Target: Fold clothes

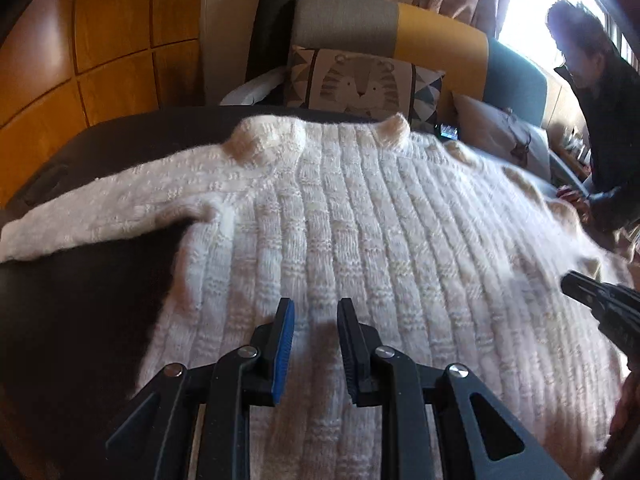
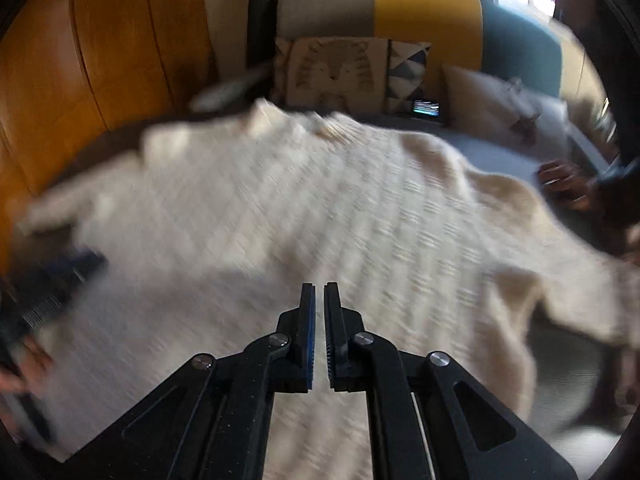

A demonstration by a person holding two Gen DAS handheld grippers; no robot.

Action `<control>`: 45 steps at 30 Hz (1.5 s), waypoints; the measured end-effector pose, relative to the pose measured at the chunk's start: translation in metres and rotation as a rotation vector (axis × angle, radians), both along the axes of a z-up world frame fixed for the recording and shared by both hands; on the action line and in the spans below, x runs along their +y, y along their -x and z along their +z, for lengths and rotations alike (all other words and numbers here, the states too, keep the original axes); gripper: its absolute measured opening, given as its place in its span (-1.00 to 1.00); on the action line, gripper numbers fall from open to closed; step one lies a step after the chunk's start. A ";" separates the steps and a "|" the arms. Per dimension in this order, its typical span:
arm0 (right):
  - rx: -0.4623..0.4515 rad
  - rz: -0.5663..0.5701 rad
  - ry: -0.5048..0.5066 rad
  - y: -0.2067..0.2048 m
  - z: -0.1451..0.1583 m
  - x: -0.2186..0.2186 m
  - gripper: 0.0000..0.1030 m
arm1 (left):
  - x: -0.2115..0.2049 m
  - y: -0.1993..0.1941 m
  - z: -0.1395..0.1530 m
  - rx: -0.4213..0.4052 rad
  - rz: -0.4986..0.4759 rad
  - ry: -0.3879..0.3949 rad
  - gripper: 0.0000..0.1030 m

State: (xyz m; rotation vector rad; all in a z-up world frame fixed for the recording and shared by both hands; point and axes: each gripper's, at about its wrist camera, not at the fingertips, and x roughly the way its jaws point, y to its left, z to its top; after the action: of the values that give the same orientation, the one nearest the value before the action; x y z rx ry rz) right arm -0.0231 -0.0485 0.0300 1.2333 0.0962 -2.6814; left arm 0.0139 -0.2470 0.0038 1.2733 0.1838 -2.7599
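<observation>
A cream knitted sweater (image 1: 360, 216) lies spread face up on a dark bed cover (image 1: 80, 304), collar toward the headboard, one sleeve stretched left. My left gripper (image 1: 316, 308) hovers over the sweater's lower hem, jaws open, holding nothing. The right gripper shows at the right edge of the left wrist view (image 1: 600, 300). In the blurred right wrist view the sweater (image 2: 320, 208) fills the middle, and my right gripper (image 2: 319, 292) hangs over its lower part with the jaws nearly together and nothing visibly between them. The left gripper shows as a dark blur at the left of that view (image 2: 60, 280).
A person in dark clothes (image 1: 592, 112) leans over the bed's right side, a hand (image 2: 564, 184) resting by the sweater's right sleeve. Patterned pillows (image 1: 360, 84) and a grey, yellow and blue headboard (image 1: 440, 32) stand behind. Wooden wardrobe panels (image 1: 100, 40) line the left.
</observation>
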 end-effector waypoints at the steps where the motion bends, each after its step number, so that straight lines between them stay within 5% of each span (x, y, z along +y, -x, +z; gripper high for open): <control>1: -0.002 0.000 -0.039 -0.001 -0.004 -0.001 -0.81 | 0.001 0.002 0.000 0.000 0.001 0.007 -0.58; 3: -0.005 0.000 -0.116 -0.002 -0.012 -0.002 -0.80 | 0.002 0.005 0.000 -0.002 0.004 0.018 -0.58; 13: -0.026 0.027 -0.075 0.007 0.002 0.003 -0.78 | 0.015 0.044 0.016 0.040 -0.039 0.004 -0.58; 18: 0.045 0.079 -0.142 0.059 0.027 -0.014 -0.78 | 0.007 0.051 -0.002 -0.003 -0.010 -0.025 -0.55; 26: -0.038 0.130 -0.170 0.120 0.000 -0.070 -0.78 | 0.006 0.052 -0.006 0.004 0.000 -0.037 -0.52; 31: 0.068 0.110 -0.335 0.103 -0.015 -0.097 -0.78 | 0.002 0.049 -0.006 0.007 0.000 -0.061 -0.52; 45: 0.107 0.115 -0.560 0.098 -0.027 -0.125 -0.78 | 0.000 0.049 -0.007 0.015 0.002 -0.083 -0.52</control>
State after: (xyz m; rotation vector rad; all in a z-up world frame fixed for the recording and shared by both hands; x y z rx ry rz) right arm -0.1215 -0.1737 0.0033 1.1587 0.9558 -2.7026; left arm -0.0348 -0.2470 -0.0030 1.2707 0.3035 -2.7884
